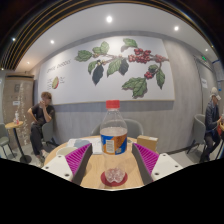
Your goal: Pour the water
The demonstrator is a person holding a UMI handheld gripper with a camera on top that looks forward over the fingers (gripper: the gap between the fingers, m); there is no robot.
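Note:
A clear plastic water bottle (114, 128) with a red cap and a blue label stands upright on a light wooden table (97, 178), just at the tips of my fingers. A small clear glass (114, 176) sits on a round red coaster (105, 180) between the fingers, nearer to me than the bottle. My gripper (113, 148) is open. Its magenta pads (78, 158) stand wide at either side, with a gap to both the bottle and the glass. Nothing is held.
A tan box (148, 142) and a small bluish object (82, 143) lie on the table behind the bottle. A person (42, 115) sits at a table far left, another person (212, 120) at far right. A wall with a leaf-and-berry mural (120, 62) stands behind.

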